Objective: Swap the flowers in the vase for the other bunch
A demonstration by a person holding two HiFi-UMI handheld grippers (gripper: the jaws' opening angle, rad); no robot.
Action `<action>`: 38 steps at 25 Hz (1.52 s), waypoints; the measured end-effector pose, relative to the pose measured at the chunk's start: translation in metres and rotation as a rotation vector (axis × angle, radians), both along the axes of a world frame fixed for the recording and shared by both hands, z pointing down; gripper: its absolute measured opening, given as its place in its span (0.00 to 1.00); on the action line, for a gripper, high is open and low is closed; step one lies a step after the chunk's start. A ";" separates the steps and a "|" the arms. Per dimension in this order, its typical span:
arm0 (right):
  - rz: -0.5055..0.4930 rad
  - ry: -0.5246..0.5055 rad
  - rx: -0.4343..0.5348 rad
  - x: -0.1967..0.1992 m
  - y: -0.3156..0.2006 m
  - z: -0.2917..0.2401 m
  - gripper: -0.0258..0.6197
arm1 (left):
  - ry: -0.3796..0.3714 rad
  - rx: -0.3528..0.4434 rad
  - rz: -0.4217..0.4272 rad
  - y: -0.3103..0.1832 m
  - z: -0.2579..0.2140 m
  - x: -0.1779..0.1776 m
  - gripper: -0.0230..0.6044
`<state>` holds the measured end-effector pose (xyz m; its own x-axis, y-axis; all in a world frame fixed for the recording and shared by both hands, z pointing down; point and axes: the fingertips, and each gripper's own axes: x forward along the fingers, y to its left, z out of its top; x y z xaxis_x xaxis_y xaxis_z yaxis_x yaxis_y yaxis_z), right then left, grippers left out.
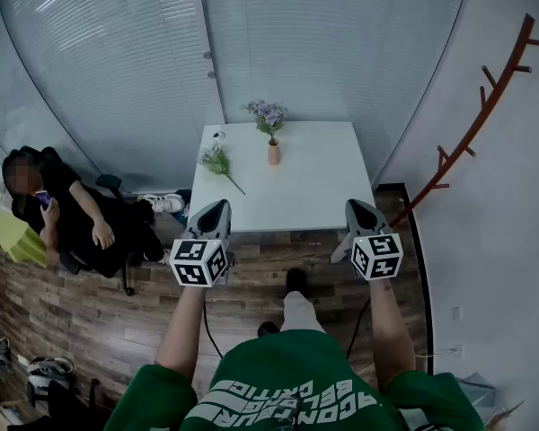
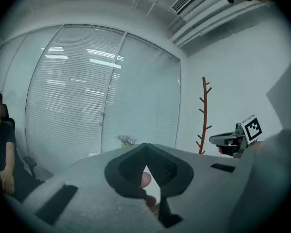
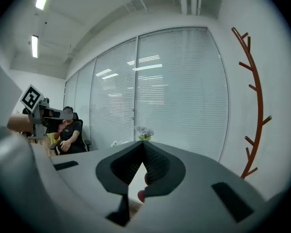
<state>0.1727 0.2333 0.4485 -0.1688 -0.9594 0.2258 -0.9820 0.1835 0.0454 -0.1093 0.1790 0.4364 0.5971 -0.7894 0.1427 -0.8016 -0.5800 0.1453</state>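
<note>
Green shirt (image 1: 287, 353) (lettering unreadable), left gripper (image 1: 217, 204), right gripper (image 1: 357, 204), jaws together, vase (image 1: 274, 153)

A green short-sleeved shirt (image 1: 292, 389) with white lettering is worn, along with light trousers (image 1: 301, 311) and a dark shoe (image 1: 296, 281). The left tongs (image 1: 217, 205) and the right tongs (image 1: 356, 206) are cased in grey, with black ribbed pads set inside. Each is fitted with a white cube printed with black square markers, the left cube (image 1: 199, 261) and the right cube (image 1: 377, 256). A dark cable (image 1: 207, 330) is seen below the left one.
</note>
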 end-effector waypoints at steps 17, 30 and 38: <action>-0.031 -0.042 -0.031 -0.012 -0.051 0.014 0.06 | -0.020 -0.023 -0.003 -0.044 0.012 -0.001 0.04; -0.070 -0.048 -0.076 -0.013 -0.136 0.032 0.06 | -0.023 -0.060 -0.031 -0.118 0.026 0.002 0.04; -0.107 -0.044 -0.118 -0.013 -0.204 0.053 0.06 | -0.029 -0.097 -0.051 -0.171 0.046 0.009 0.04</action>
<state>0.1594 0.0296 0.5015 -0.2813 -0.9026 0.3258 -0.9570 0.2890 -0.0256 -0.1000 0.0079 0.4824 0.5513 -0.8001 0.2363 -0.8341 -0.5231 0.1749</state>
